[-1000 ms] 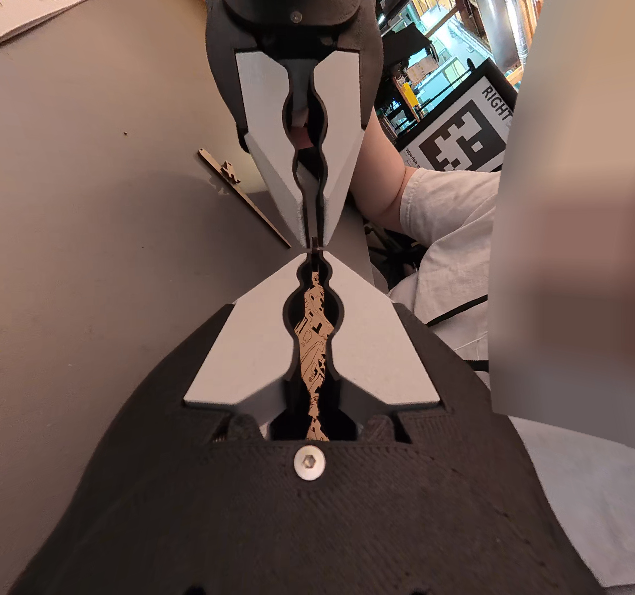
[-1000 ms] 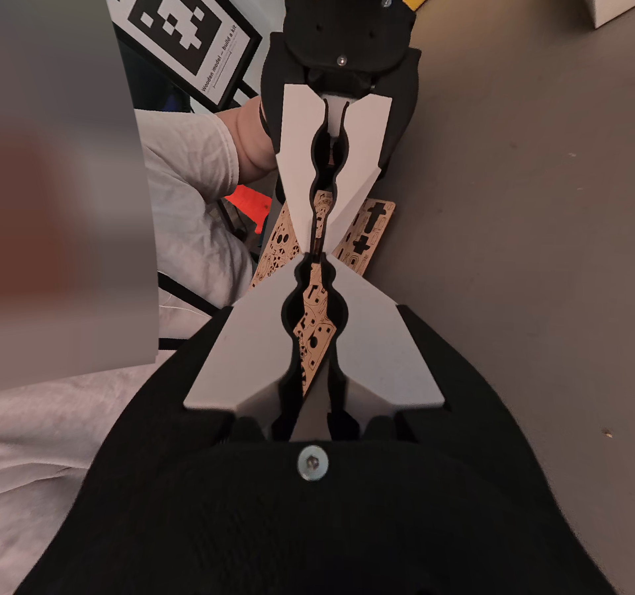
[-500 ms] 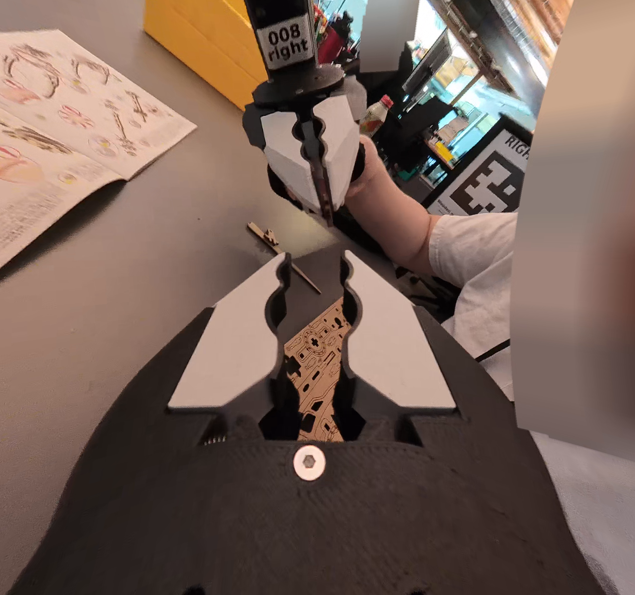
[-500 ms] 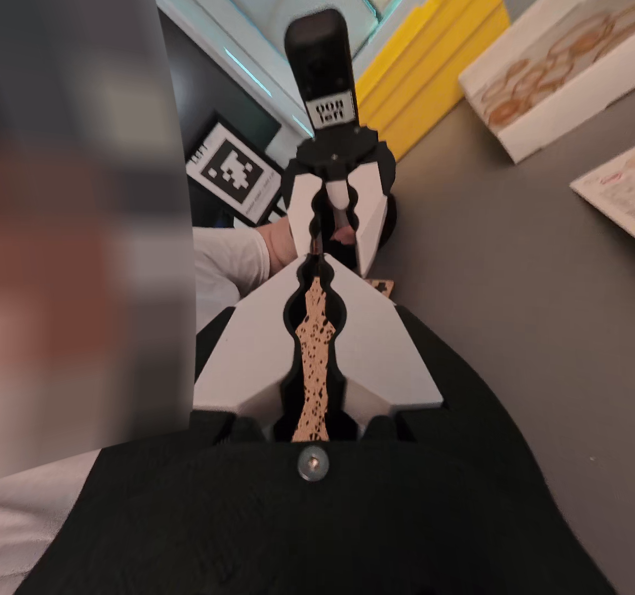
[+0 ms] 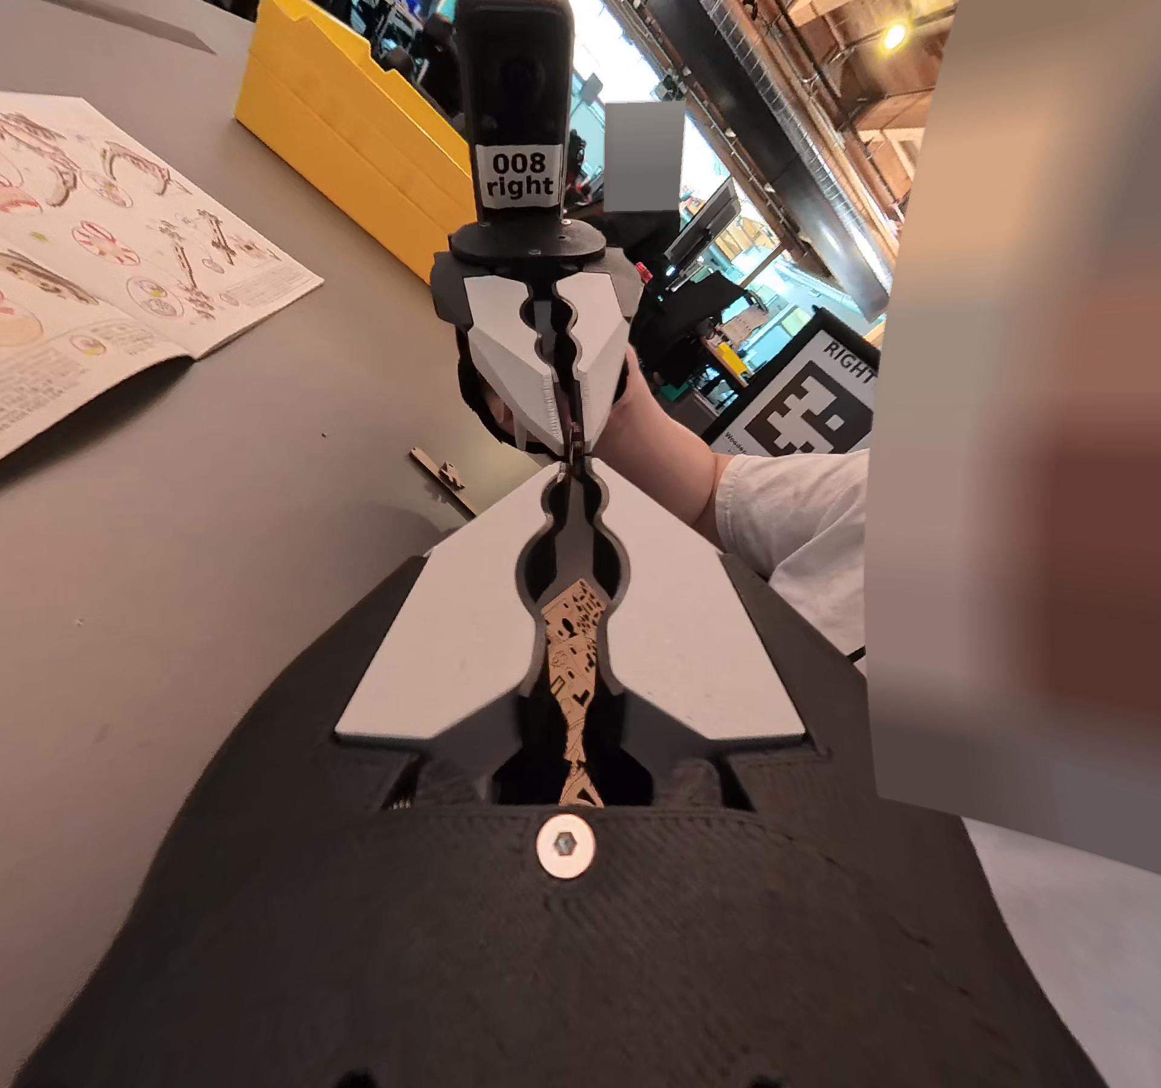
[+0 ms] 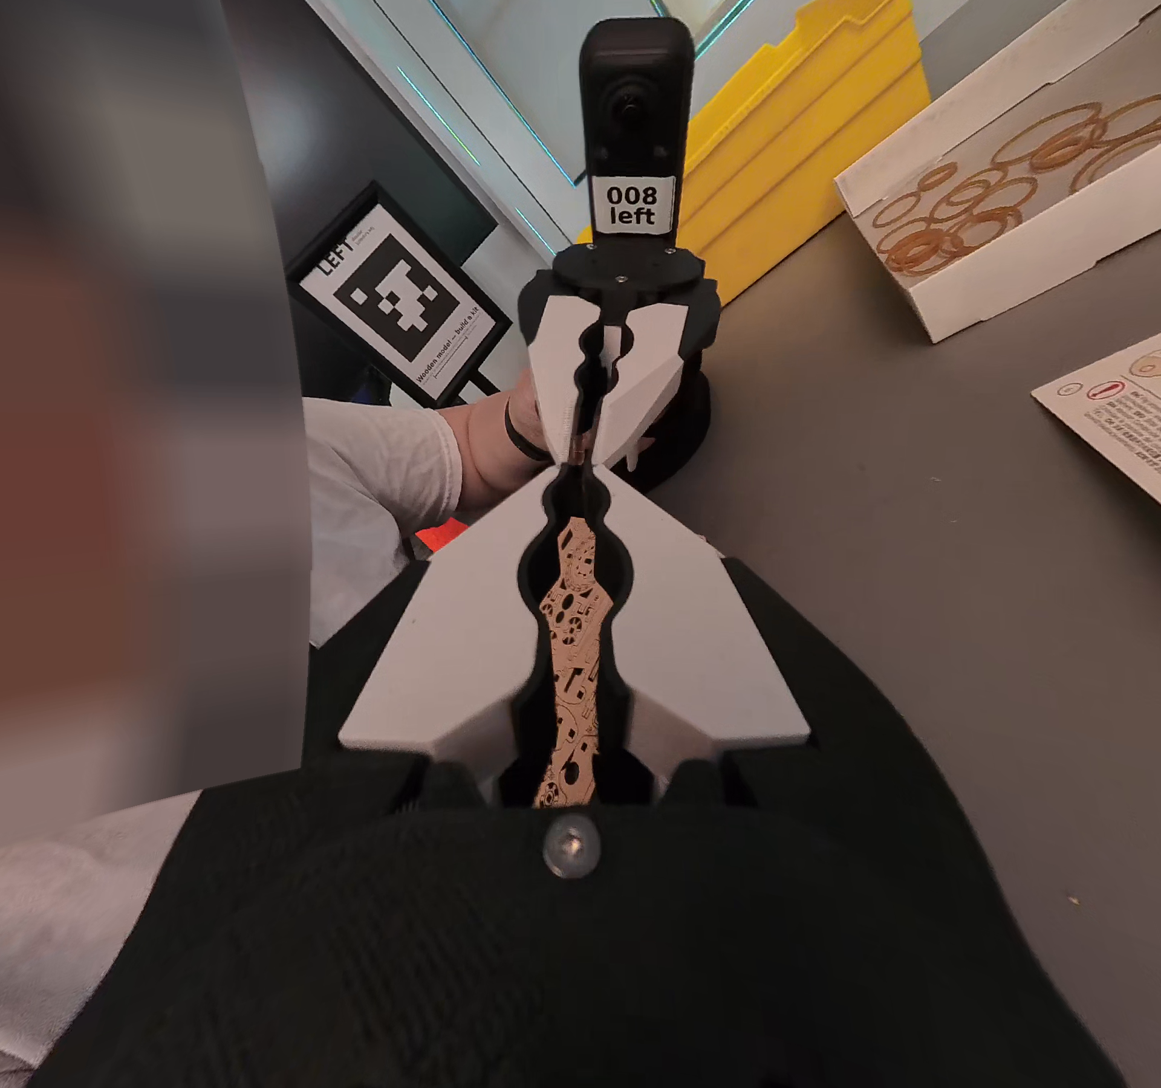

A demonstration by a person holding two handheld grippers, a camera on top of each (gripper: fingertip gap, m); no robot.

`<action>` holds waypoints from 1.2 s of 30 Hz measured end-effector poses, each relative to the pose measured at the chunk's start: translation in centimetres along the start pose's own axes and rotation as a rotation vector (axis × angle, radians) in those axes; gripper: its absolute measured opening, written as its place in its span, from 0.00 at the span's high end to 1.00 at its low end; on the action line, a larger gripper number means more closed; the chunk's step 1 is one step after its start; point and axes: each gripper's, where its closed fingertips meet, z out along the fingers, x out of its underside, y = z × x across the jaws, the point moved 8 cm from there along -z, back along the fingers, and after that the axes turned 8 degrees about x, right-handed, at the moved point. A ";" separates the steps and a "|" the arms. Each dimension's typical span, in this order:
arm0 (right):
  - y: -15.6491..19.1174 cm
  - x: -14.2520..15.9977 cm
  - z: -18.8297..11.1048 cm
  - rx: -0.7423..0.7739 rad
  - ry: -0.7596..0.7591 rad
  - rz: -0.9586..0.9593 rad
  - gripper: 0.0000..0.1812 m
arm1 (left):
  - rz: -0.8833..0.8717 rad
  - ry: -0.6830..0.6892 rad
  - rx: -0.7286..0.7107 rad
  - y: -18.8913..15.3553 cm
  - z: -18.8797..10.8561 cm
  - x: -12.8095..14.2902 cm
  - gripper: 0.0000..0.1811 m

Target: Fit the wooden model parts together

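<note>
My left gripper (image 5: 572, 472) and my right gripper (image 6: 575, 472) meet tip to tip above the grey table (image 5: 251, 492). Both are shut on a small thin wooden part (image 5: 573, 443), which also shows in the right wrist view (image 6: 577, 454) as a brown sliver between the tips. The right gripper (image 5: 570, 430) faces the left wrist camera, and the left gripper (image 6: 579, 445) faces the right wrist camera. A laser-cut wooden sheet (image 5: 570, 649) lies below and shows through the gap behind each gripper's fingers (image 6: 575, 618).
A loose wooden strip (image 5: 440, 477) lies on the table. An open instruction booklet (image 5: 125, 241) is at the left and a yellow bin (image 5: 352, 135) behind it. A white box of rings (image 6: 1005, 178) and a leaflet (image 6: 1118, 423) lie on the right. The person's arms and marker signs (image 6: 402, 310) are close by. Less than 4 cm separates the two grippers' tips.
The left gripper was open half a second ago and has shut on the part held by the right gripper. Both grippers have risen and tilted up from the table.
</note>
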 end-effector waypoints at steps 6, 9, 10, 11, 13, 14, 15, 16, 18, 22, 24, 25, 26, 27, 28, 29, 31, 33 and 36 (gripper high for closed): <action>-0.2 0.2 -0.4 0.005 0.069 -0.017 0.92 | -0.051 0.091 0.015 0.2 0.6 0.7 1.00; -0.2 0.2 -0.7 0.041 0.077 -0.062 0.91 | -0.084 0.195 -0.013 0.6 1.2 1.8 1.00; -0.4 0.4 -0.6 0.063 0.105 -0.057 0.90 | -0.094 0.223 -0.019 0.8 1.4 2.2 1.00; -0.5 0.7 -0.5 0.081 0.143 -0.057 0.90 | -0.104 0.244 -0.019 0.9 1.6 2.4 1.00; -0.9 1.5 -0.2 0.112 0.226 -0.066 0.89 | -0.117 0.274 -0.021 1.0 1.8 2.8 1.00; -1.0 1.8 0.0 0.117 0.259 -0.077 0.90 | -0.118 0.283 -0.023 1.0 1.8 2.9 1.00; -0.9 2.0 0.1 0.113 0.287 -0.090 0.90 | -0.116 0.290 -0.024 1.0 1.9 2.9 1.00; -0.8 2.2 0.3 0.105 0.300 -0.095 0.91 | -0.115 0.298 -0.025 0.9 1.9 3.0 1.00; -0.5 2.4 0.5 0.080 0.320 -0.082 0.93 | -0.110 0.312 -0.035 1.0 2.0 3.1 1.00; -0.5 2.7 0.6 0.067 0.347 -0.068 0.94 | -0.118 0.323 -0.037 1.1 2.1 3.3 1.00; -0.5 2.9 0.7 0.062 0.362 -0.060 0.94 | -0.121 0.326 -0.039 1.1 2.0 3.3 1.00; -0.5 2.9 0.7 0.066 0.369 -0.061 0.94 | -0.123 0.326 -0.041 1.1 2.0 3.3 1.00; -0.5 3.0 0.7 0.068 0.375 -0.063 0.94 | -0.124 0.327 -0.040 1.1 2.0 3.3 1.00; -0.5 3.1 0.8 0.066 0.382 -0.062 0.94 | -0.126 0.330 -0.039 1.1 2.1 3.4 1.00; -0.5 3.2 0.8 0.062 0.389 -0.062 0.94 | -0.127 0.331 -0.040 1.1 2.1 3.4 1.00; -0.5 3.2 0.9 0.059 0.395 -0.062 0.94 | -0.127 0.333 -0.041 1.1 2.1 3.4 1.00; -0.4 3.3 0.9 0.055 0.401 -0.066 0.95 | -0.129 0.339 -0.040 1.1 2.1 3.5 1.00; -0.2 3.3 0.9 0.045 0.402 -0.074 0.98 | -0.128 0.340 -0.035 1.1 2.2 3.5 1.00; 0.0 3.3 0.8 0.045 0.413 -0.079 0.99 | -0.124 0.347 -0.026 1.0 2.2 3.5 1.00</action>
